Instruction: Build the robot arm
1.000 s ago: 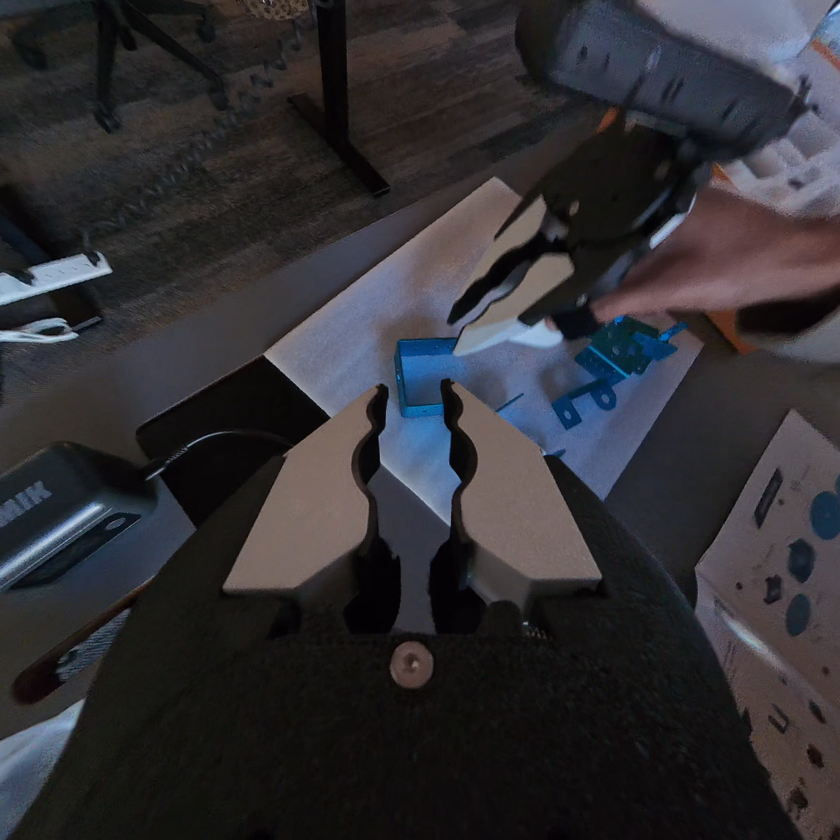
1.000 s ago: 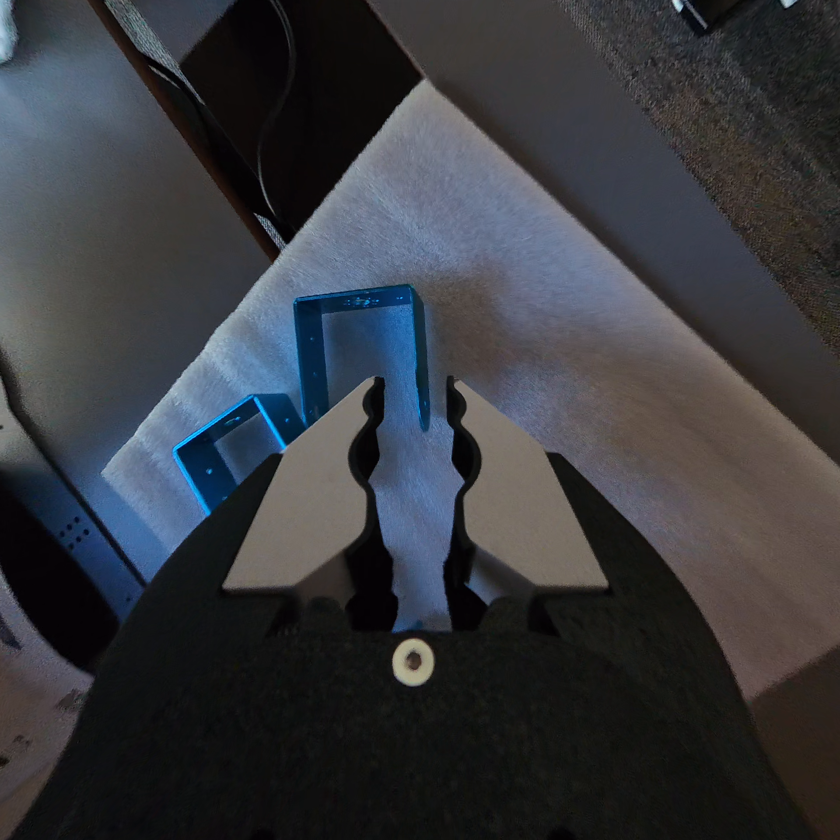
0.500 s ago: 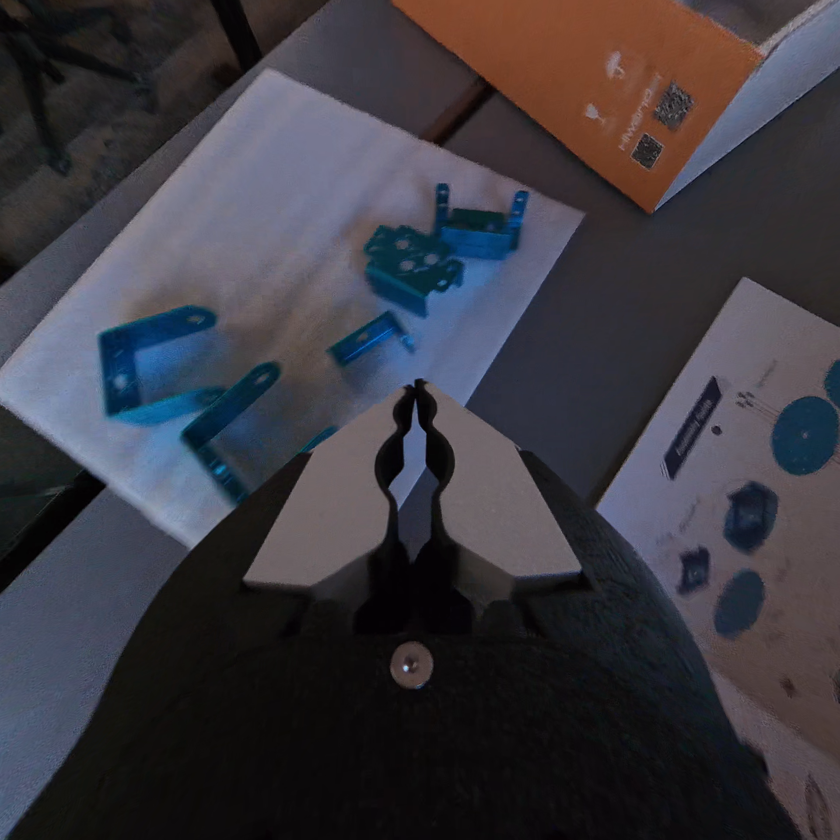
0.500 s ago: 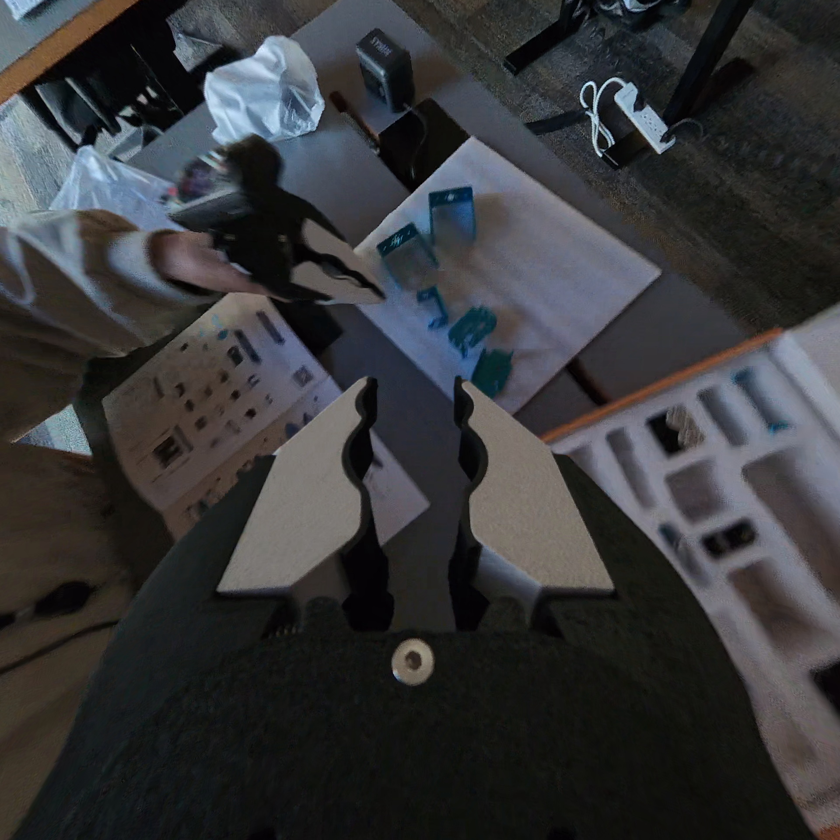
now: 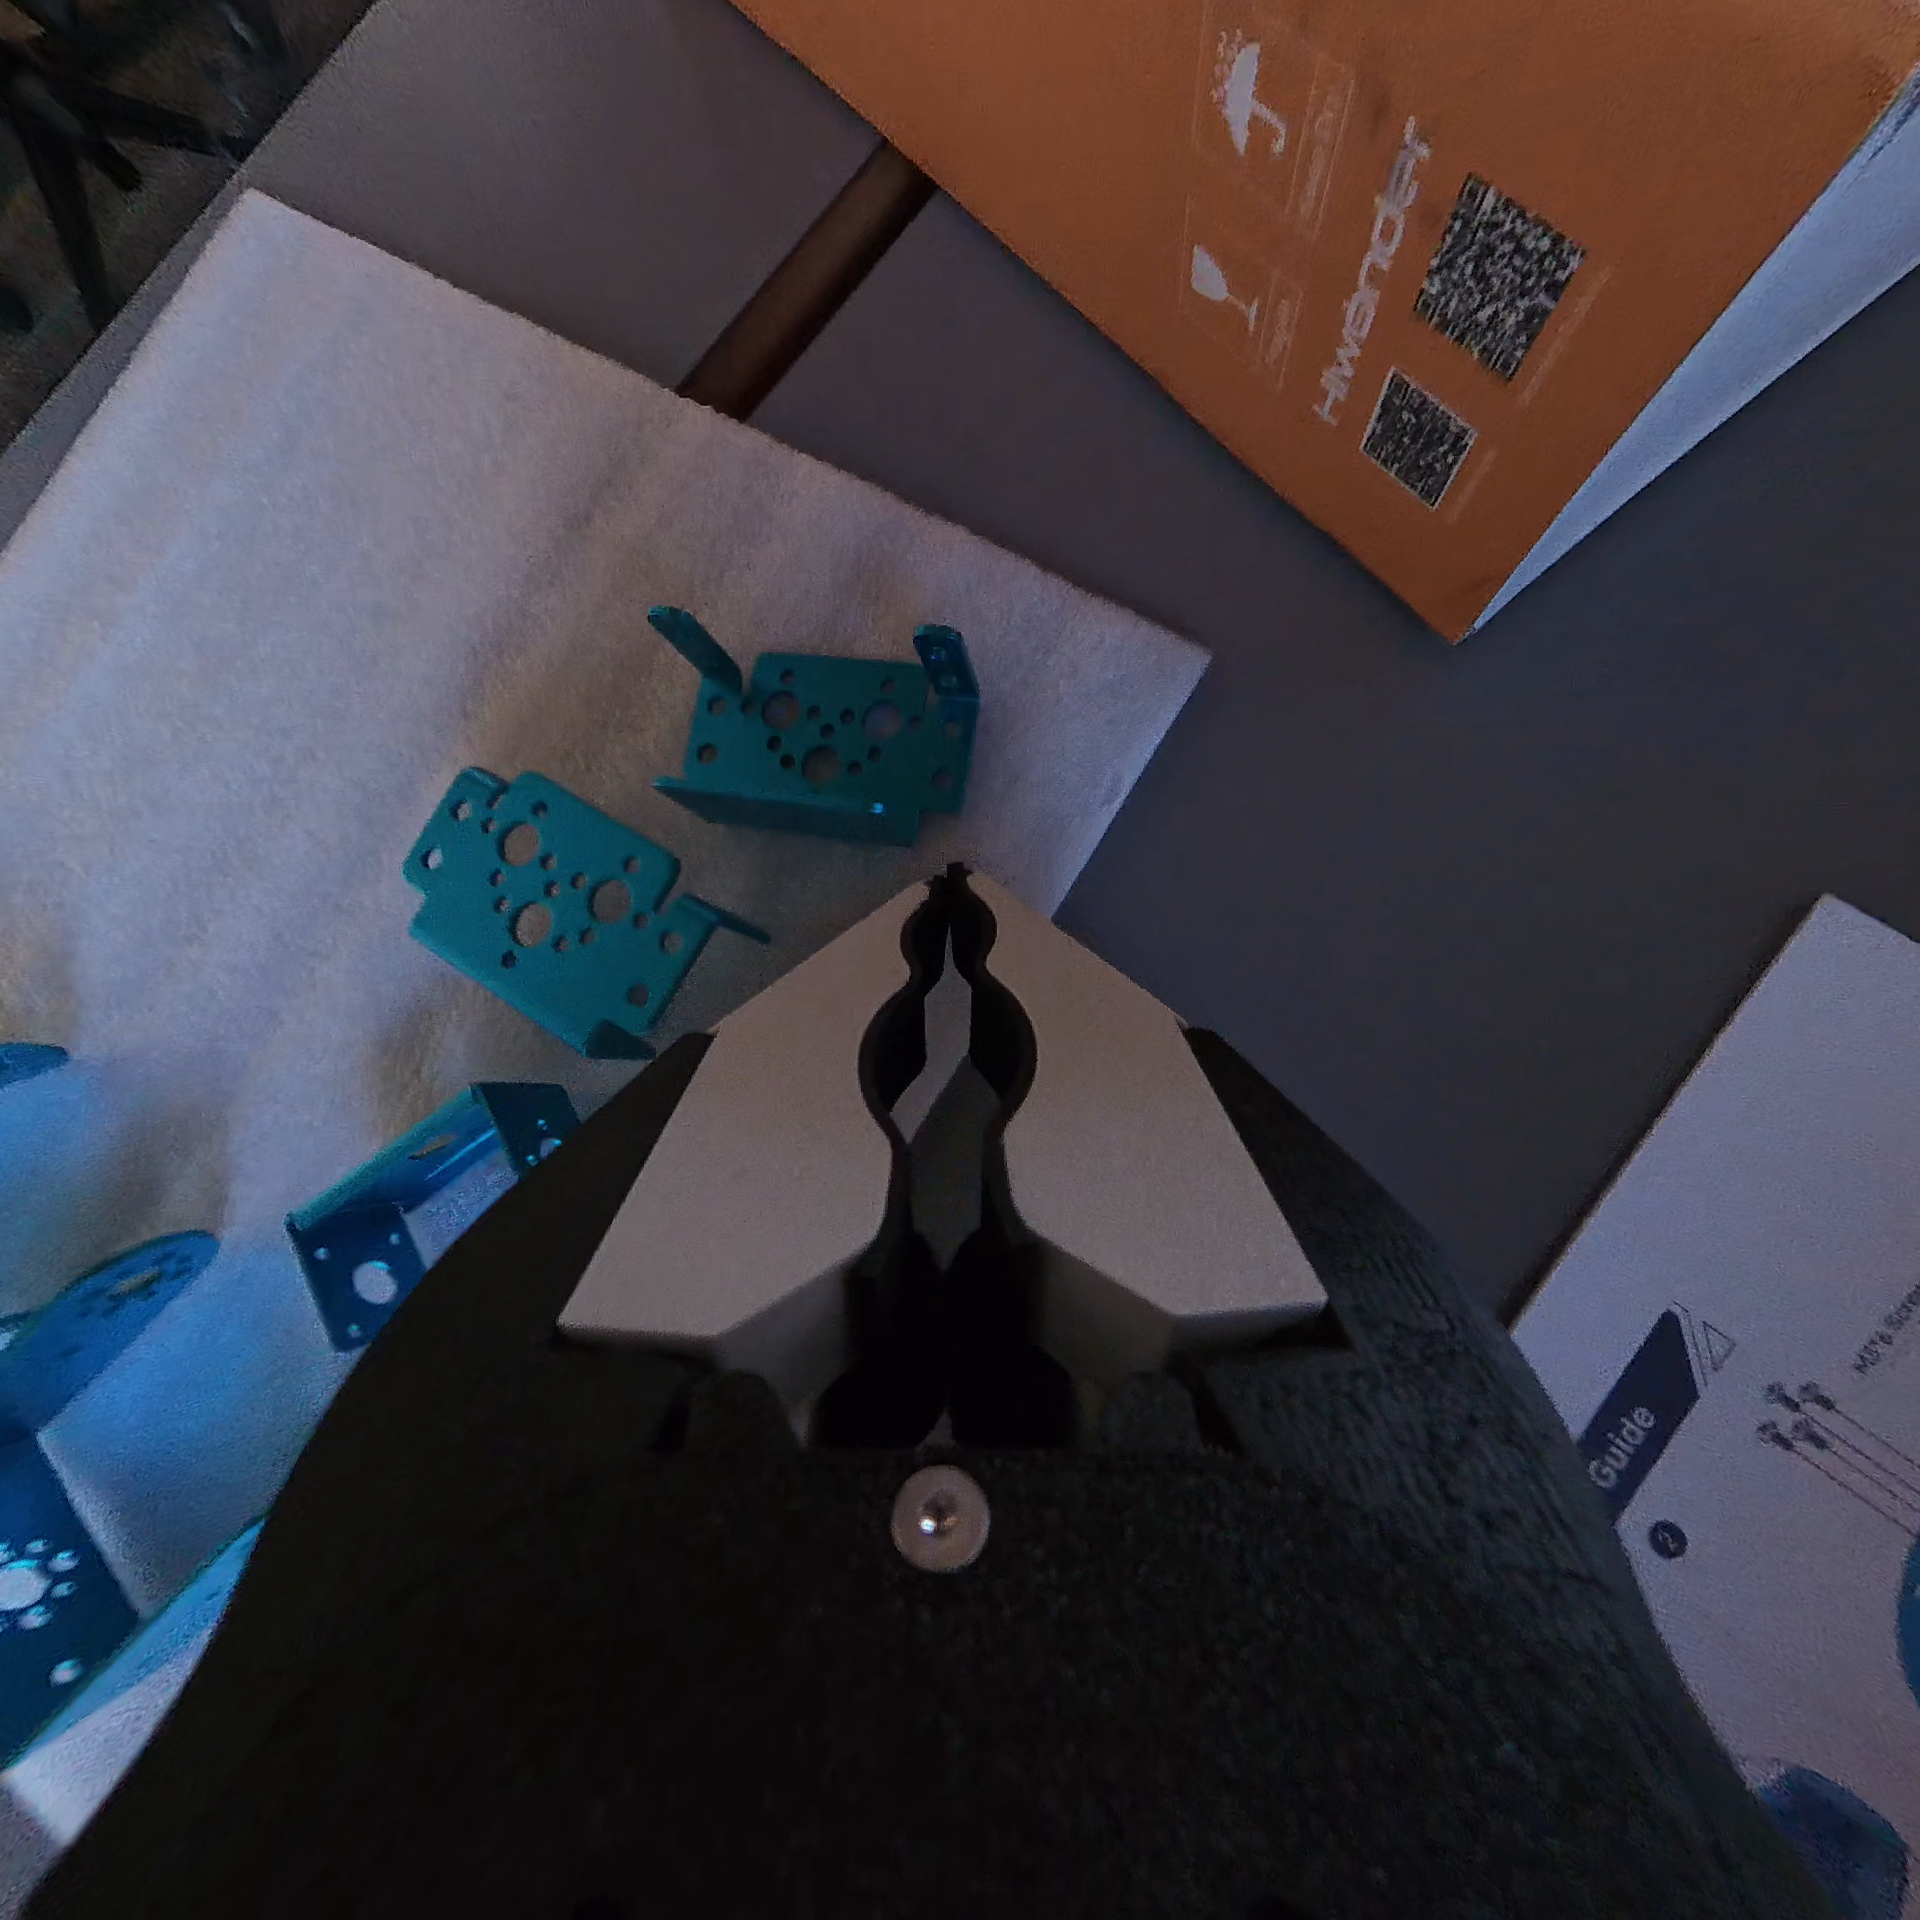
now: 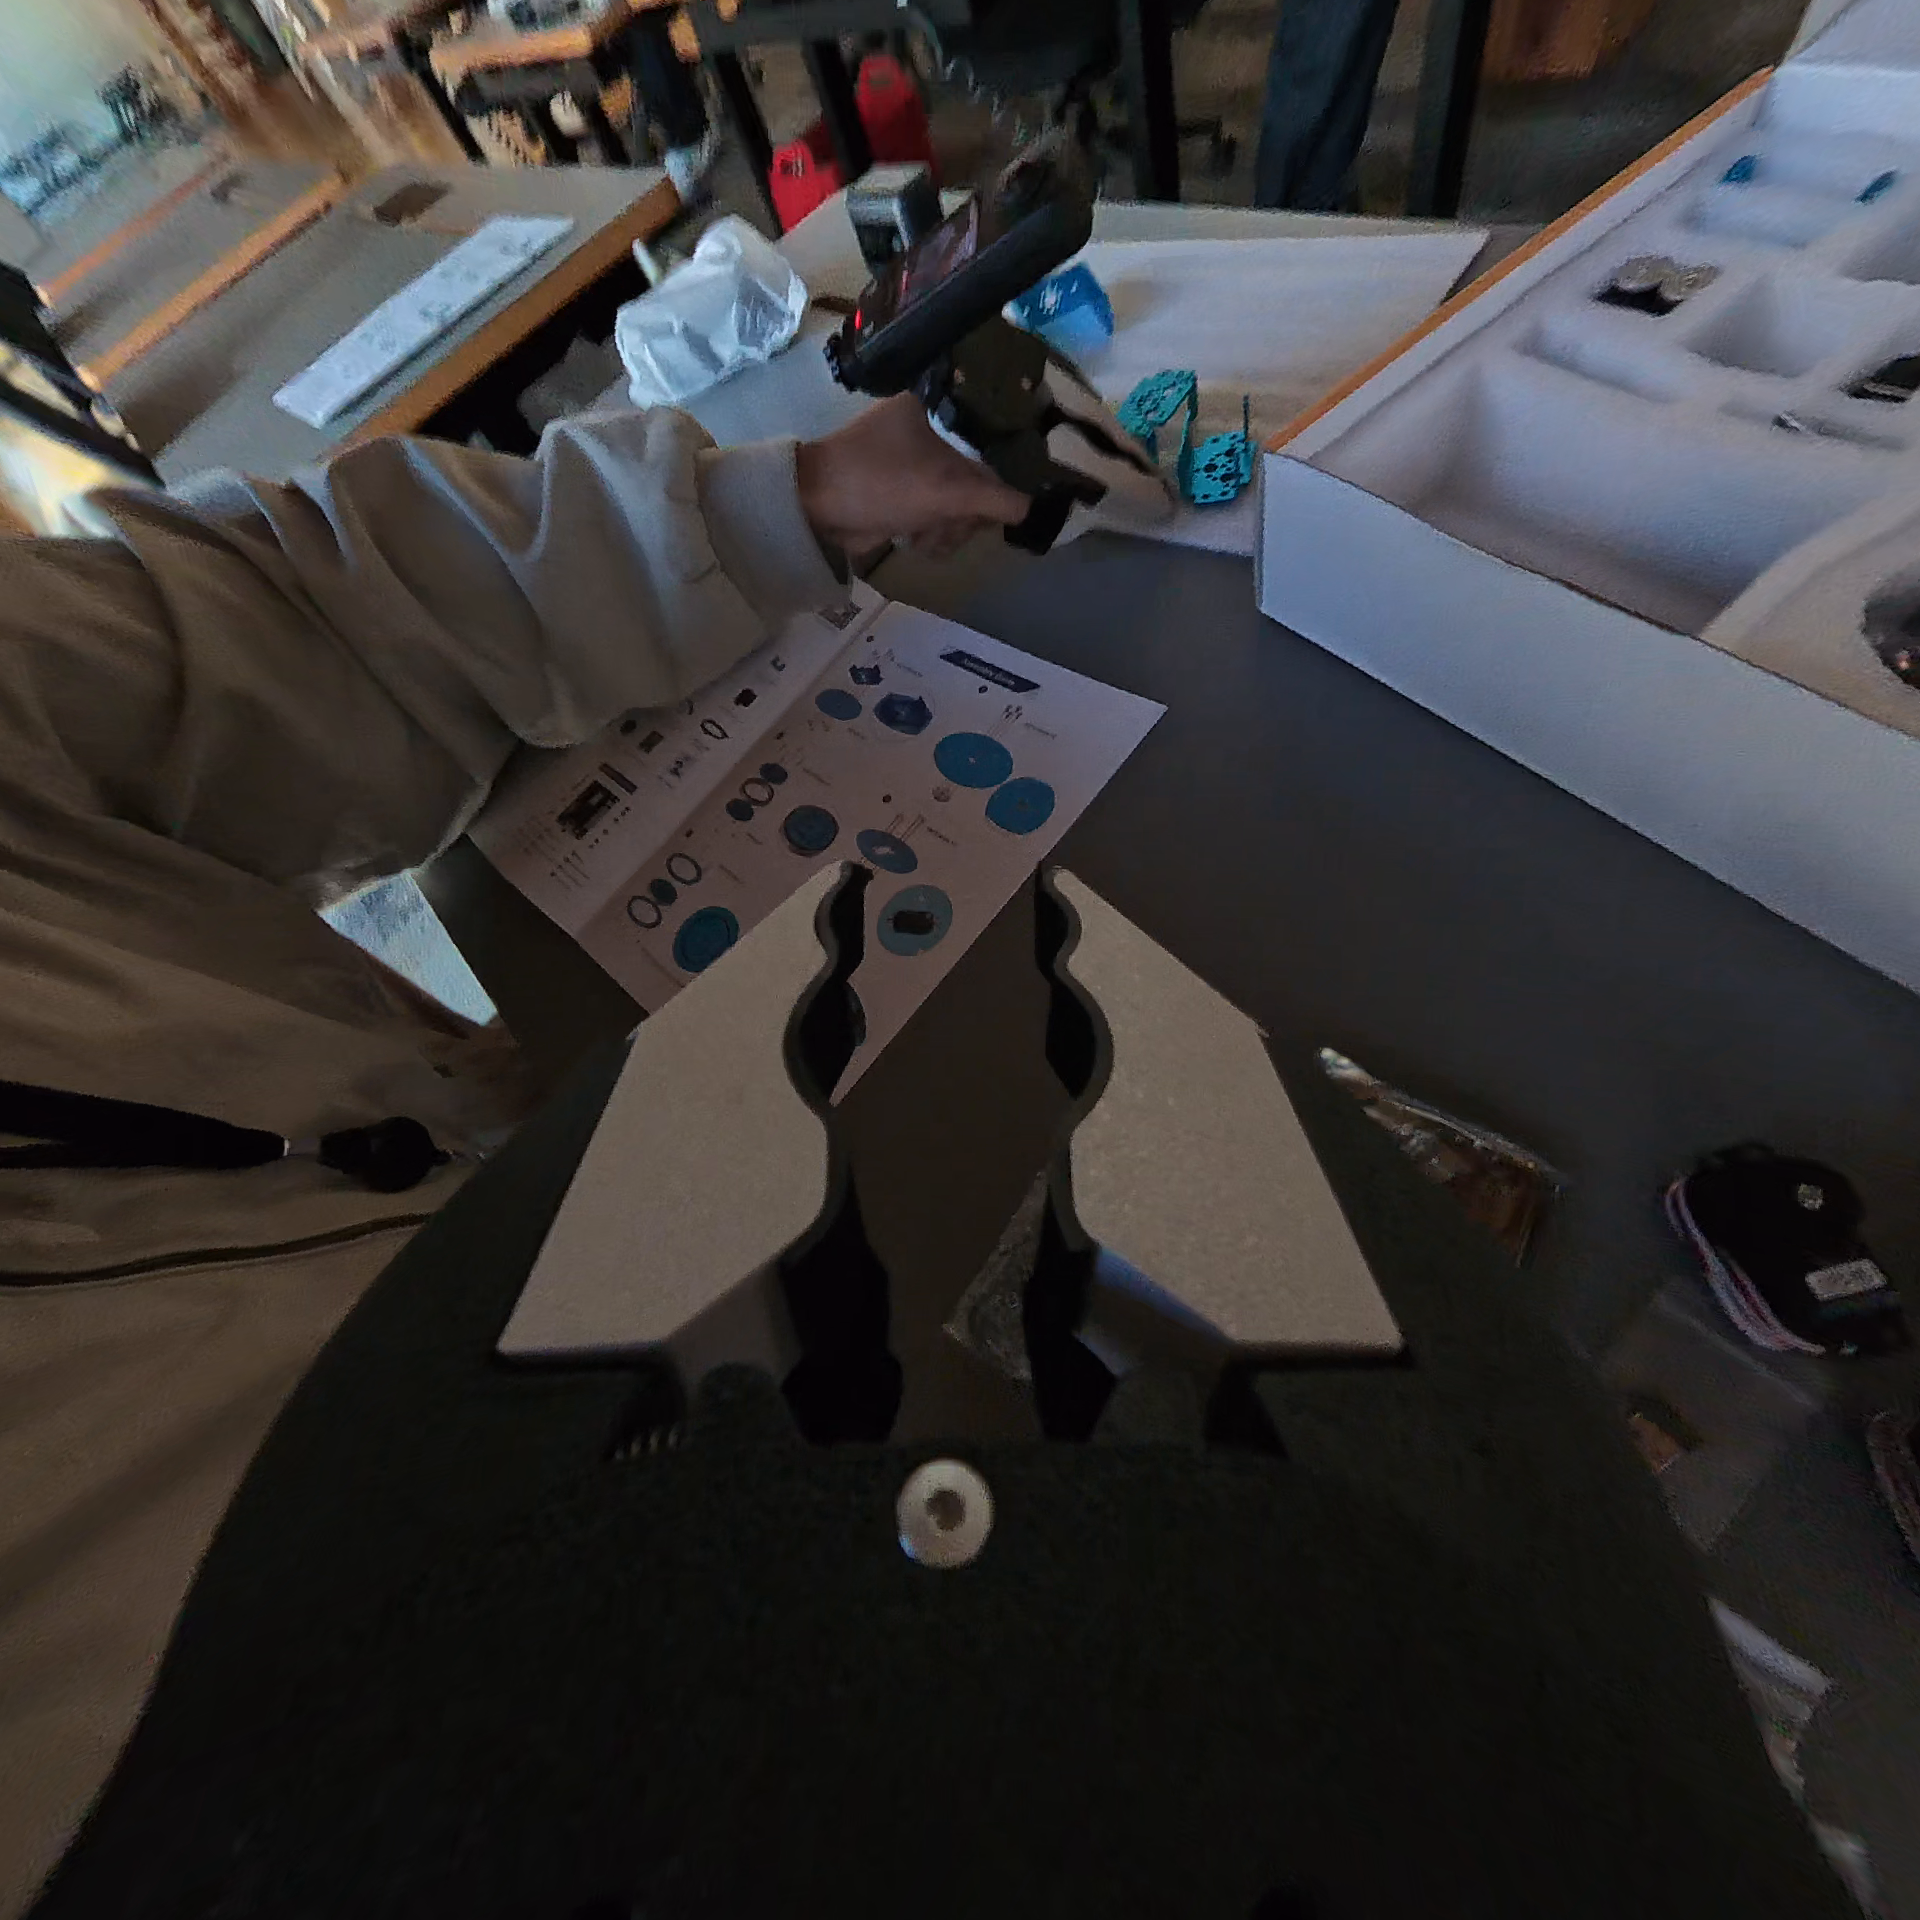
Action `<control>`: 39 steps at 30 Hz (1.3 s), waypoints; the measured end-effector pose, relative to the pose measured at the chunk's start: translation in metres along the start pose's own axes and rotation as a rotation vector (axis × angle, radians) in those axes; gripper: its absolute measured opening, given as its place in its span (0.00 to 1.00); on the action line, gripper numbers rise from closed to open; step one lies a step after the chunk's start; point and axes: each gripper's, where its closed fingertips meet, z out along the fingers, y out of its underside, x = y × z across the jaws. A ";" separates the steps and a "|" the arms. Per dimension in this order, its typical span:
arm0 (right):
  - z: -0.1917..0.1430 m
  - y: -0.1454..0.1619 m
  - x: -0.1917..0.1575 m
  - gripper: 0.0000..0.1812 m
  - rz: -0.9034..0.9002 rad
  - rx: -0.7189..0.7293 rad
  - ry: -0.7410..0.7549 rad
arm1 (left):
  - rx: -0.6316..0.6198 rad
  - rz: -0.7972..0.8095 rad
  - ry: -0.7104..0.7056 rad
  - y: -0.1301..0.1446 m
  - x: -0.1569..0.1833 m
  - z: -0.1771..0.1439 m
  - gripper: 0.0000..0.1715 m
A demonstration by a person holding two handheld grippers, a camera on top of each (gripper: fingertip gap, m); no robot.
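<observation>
Tongs of the left gripper (image 5: 951,881) are hovering pinched together, empty, over the edge of a white foam sheet (image 5: 343,499) scattered with teal perforated brackets (image 5: 831,748) on a grey tabletop (image 5: 1455,831), an orange box (image 5: 1299,208) nearby. Right tongs (image 6: 948,883) are gaping wide above a printed parts sheet (image 6: 831,769), workshop benches (image 6: 343,249) blurring behind.

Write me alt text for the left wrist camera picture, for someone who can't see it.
The closed left gripper hovers empty over the edge of a white felt mat, just beside a teal perforated metal bracket; a second teal bracket lies left of it. An orange cardboard box and a white printed sheet rest on the grey table.
</observation>
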 end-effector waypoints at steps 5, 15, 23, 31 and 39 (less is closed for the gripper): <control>-0.015 0.007 -0.002 0.17 0.048 0.118 -0.019 | 0.021 -0.038 -0.004 0.010 0.000 -0.006 0.00; -0.003 -0.031 0.085 0.18 -0.015 0.191 0.231 | -0.003 0.015 -0.026 -0.002 0.006 -0.044 0.05; -0.001 -0.030 0.139 0.18 0.020 0.393 0.203 | -0.113 -0.075 0.386 -0.089 0.067 -0.132 0.16; -0.009 -0.023 0.144 0.16 0.022 0.546 0.157 | -0.186 -0.122 0.334 -0.230 0.007 -0.008 0.16; -0.002 -0.019 0.144 0.16 0.038 0.514 0.124 | -0.327 -0.504 0.194 -0.260 -0.022 0.131 0.12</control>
